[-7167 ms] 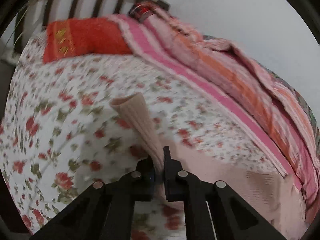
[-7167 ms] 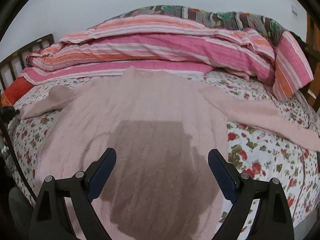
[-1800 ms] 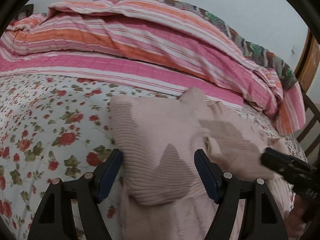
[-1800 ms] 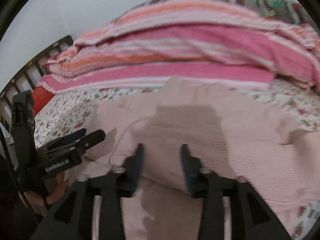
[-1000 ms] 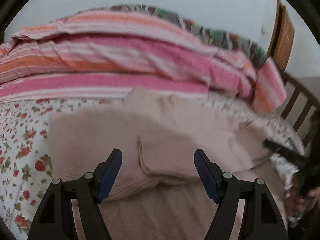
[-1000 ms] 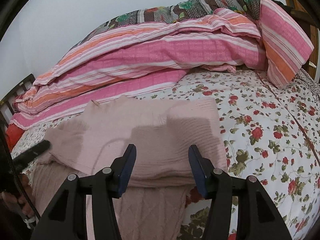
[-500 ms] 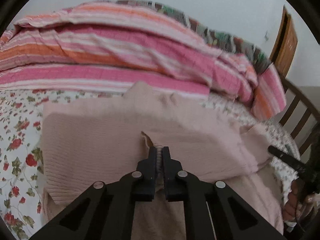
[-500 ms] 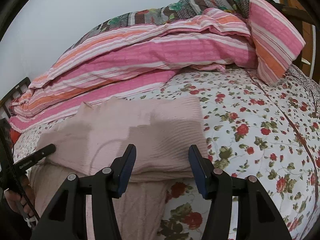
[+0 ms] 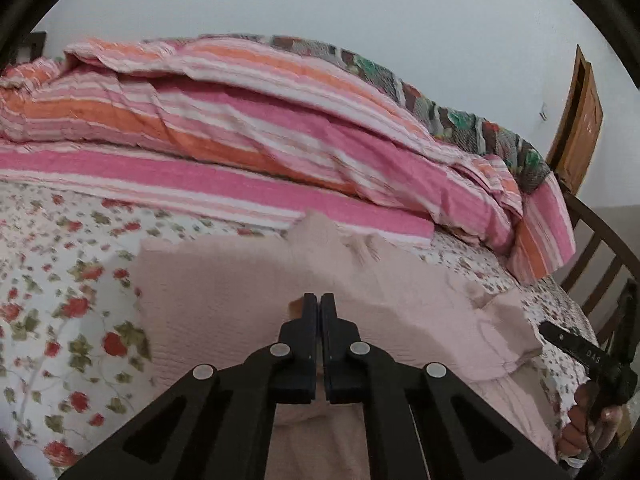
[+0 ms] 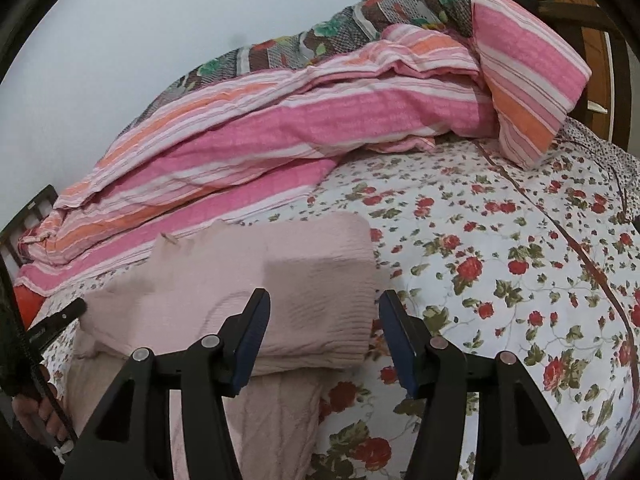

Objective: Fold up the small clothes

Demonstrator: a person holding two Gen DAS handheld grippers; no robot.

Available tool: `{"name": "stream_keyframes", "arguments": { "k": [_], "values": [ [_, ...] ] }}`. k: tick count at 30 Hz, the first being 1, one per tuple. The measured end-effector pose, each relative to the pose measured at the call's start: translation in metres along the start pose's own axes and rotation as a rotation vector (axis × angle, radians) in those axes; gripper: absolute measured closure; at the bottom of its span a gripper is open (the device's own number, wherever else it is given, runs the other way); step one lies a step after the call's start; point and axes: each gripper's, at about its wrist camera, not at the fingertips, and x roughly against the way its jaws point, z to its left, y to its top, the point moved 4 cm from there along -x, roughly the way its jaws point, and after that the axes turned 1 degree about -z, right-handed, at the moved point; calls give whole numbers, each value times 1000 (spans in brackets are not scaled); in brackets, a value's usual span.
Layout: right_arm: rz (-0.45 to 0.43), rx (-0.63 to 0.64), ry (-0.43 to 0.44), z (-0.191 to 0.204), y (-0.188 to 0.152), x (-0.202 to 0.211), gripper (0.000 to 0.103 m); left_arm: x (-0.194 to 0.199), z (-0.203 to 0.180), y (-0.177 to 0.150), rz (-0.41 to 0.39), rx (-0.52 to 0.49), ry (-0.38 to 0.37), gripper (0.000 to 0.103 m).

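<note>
While my left claw (image 9: 320,300) sits pinched shut on a fold of the sweater (image 9: 224,292), its jaws having just closed with knit between them, my right claw (image 10: 324,300) hangs released over the sweater's right edge, jaws parted and gripping nothing.

Sweater: pale pink knit, lying on the floral sheet (image 10: 500,240) just in front of the striped quilt (image 10: 320,120). Sleeves look folded in across the body; lower body trails toward me (hem out of view).

Handling, my judgement: light, soft and limp, with a ribbed surface that should not slip in the pads. It will sag and stretch if lifted by one point, and stacked layers may slide apart.

Where to hold: take all layers at an edge, one claw per side, near the lower corners, so the next fold goes over evenly. Right claw has the thick folded edge just below it; a bite there should catch every layer.
</note>
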Motion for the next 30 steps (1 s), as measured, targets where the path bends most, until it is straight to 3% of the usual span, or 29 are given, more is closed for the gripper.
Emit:
{"name": "stream_keyframes", "arguments": {
  "k": [5, 10, 16, 18, 22, 26, 30],
  "values": [
    [-5, -5, -17, -4, 0, 0, 47, 9, 23, 5, -32, 35, 76, 100],
    [11, -15, -19, -7, -1, -3, 47, 12, 42, 6, -23, 87, 92, 100],
    [28, 3, -60, -4, -4, -11, 47, 18, 52, 3, -36, 66, 163, 100],
    [37, 13, -87, -4, -6, -14, 47, 22, 55, 3, -42, 72, 144, 100],
    [59, 24, -98, 0, -10, -21, 47, 17, 61, -4, 32, 98, 88, 100],
    [59, 58, -117, 6, -12, -23, 47, 7, 57, -10, 95, 88, 74, 78],
    [64, 63, -118, 6, -14, -25, 47, -2, 49, -14, 119, 53, 76, 76]
  ]
}}
